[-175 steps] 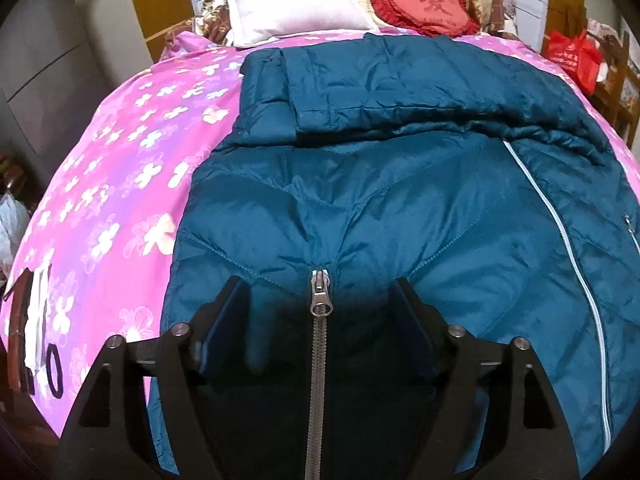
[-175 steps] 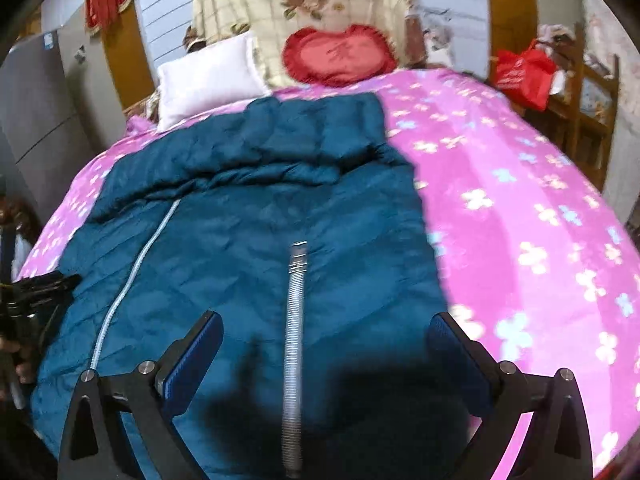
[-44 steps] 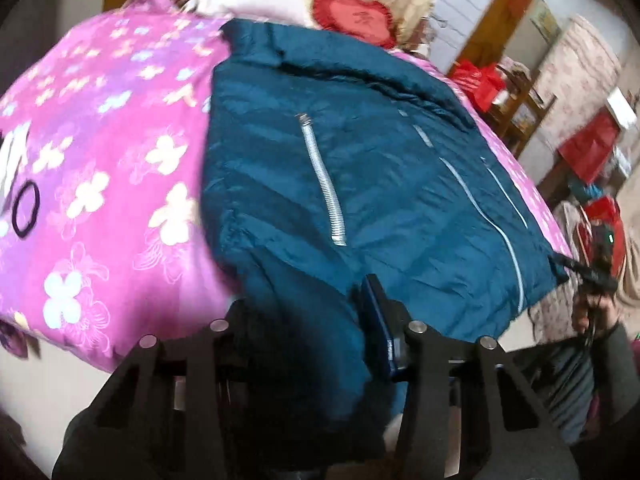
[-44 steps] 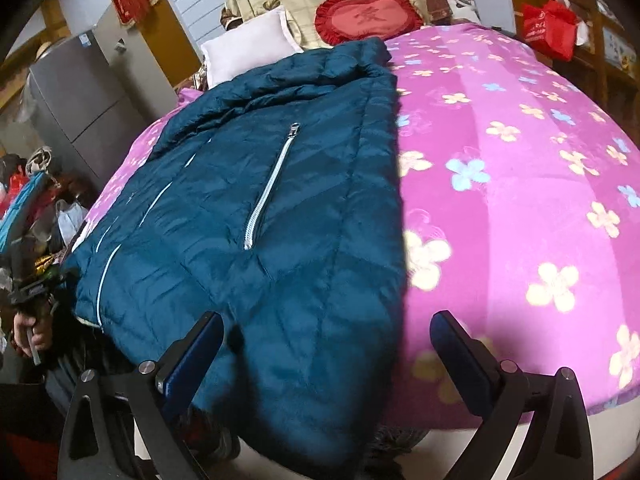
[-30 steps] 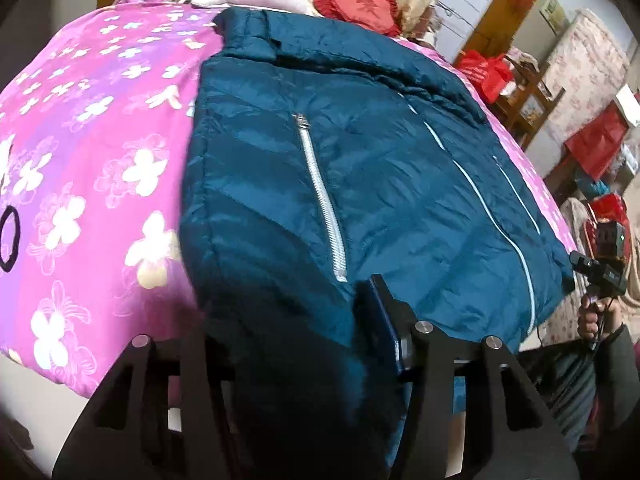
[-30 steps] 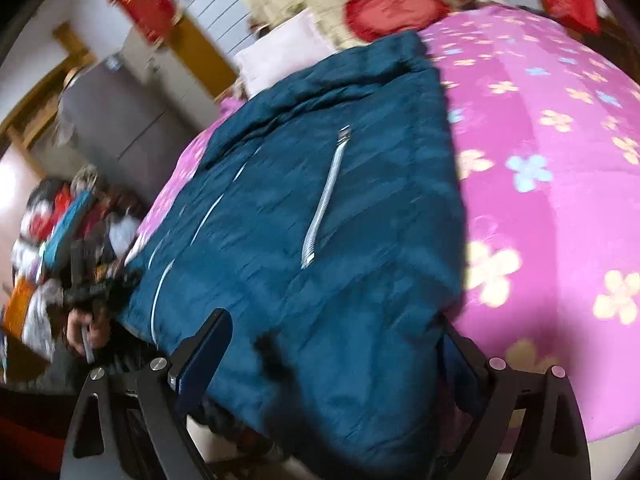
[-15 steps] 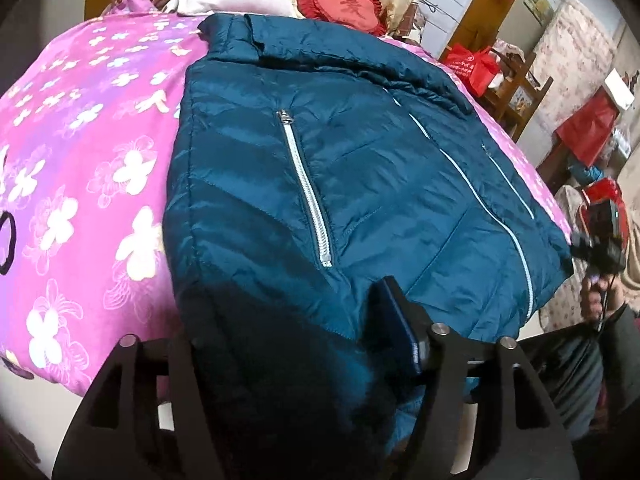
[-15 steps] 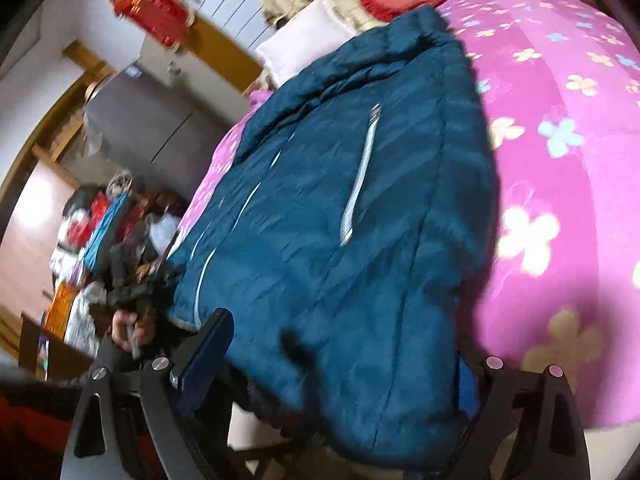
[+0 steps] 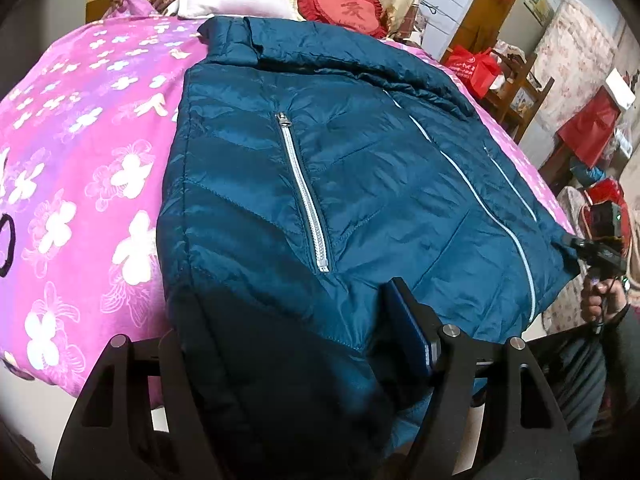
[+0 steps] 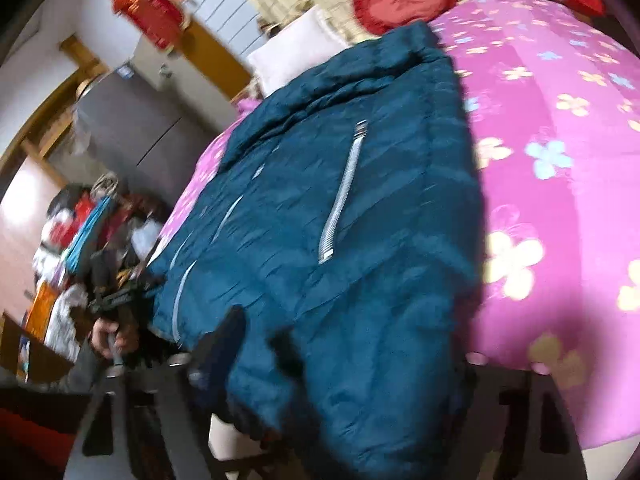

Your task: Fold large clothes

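A: Where is the jacket (image 9: 360, 168) now?

B: It lies flat on the bed (image 9: 80, 160), front side up, with the collar toward the pillows at the head edge and the hem hanging over the foot edge. Its long axis runs from the foot edge to the head edge, straight away from both grippers.

A: And the jaws?

B: The left gripper (image 9: 280, 344) has the left hem corner between its jaws. The jaws have just been opening, and the right pad stands a little off the cloth, so I judge them spread around the hem, not pinching. The right gripper (image 10: 332, 368) has the other hem corner between its jaws, which have just been closing; the view is blurred, so I cannot tell if they already press.

A: Which hand is nearer?

B: Each one is at its own corner, about equally near. A fold would carry the hem toward the collar.

A: What differs between the views?

B: The left view shows sharply the pocket zipper (image 9: 304, 196) and the right hand (image 9: 600, 300) at the far corner. The right view shows the grey cabinet (image 10: 132, 128) beside the bed.
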### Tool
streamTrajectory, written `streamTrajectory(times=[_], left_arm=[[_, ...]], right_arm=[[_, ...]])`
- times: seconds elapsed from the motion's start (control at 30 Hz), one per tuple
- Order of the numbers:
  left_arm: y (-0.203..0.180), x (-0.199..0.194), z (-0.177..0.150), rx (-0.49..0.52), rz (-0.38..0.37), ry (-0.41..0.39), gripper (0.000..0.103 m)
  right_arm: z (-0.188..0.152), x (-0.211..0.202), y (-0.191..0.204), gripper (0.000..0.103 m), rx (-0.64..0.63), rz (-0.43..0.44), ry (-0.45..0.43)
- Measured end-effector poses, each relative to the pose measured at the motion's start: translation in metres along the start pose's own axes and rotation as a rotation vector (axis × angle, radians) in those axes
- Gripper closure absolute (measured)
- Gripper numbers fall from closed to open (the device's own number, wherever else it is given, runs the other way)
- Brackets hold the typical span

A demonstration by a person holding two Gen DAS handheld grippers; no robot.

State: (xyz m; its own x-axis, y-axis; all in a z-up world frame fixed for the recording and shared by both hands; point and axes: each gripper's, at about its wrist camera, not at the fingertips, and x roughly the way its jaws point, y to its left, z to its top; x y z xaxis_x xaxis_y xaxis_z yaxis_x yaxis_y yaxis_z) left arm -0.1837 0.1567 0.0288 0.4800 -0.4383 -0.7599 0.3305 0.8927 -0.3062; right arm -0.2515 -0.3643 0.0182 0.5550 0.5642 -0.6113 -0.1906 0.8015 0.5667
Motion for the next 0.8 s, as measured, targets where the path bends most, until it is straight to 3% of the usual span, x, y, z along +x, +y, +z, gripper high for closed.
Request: streamTrajectory(times=[0.17, 0.2, 0.23, 0.33, 0.4, 0.57, 0.8], left_arm=[[0.007, -0.004, -0.001, -0.034, 0.003, -0.014, 0.034], [0.008, -0.005, -0.002, -0.038, 0.014, -0.016, 0.045], [0.009, -0.005, -0.002, -0.043, 0.032, -0.017, 0.063], [0.012, -0.009, -0.003, -0.06, 0.042, -0.035, 0.08], [0.01, -0.013, -0.004, -0.052, 0.062, -0.055, 0.086], [-0.007, -0.024, -0.01, -0.004, 0.158, -0.13, 0.093], [0.006, -0.061, -0.011, -0.055, 0.142, -0.215, 0.093]], right_arm=[[0.003, 0.012, 0.015, 0.046, -0.126, -0.114, 0.001], [0.002, 0.014, 0.018, 0.052, -0.152, -0.13, 0.003], [0.001, 0.015, 0.019, 0.056, -0.181, -0.151, 0.001], [-0.002, 0.016, 0.027, 0.066, -0.244, -0.203, -0.006], [-0.003, 0.013, 0.033, 0.072, -0.286, -0.229, -0.019], [-0.008, 0.001, 0.061, 0.083, -0.377, -0.332, -0.119], [-0.03, -0.027, 0.094, 0.085, -0.348, -0.495, -0.308]])
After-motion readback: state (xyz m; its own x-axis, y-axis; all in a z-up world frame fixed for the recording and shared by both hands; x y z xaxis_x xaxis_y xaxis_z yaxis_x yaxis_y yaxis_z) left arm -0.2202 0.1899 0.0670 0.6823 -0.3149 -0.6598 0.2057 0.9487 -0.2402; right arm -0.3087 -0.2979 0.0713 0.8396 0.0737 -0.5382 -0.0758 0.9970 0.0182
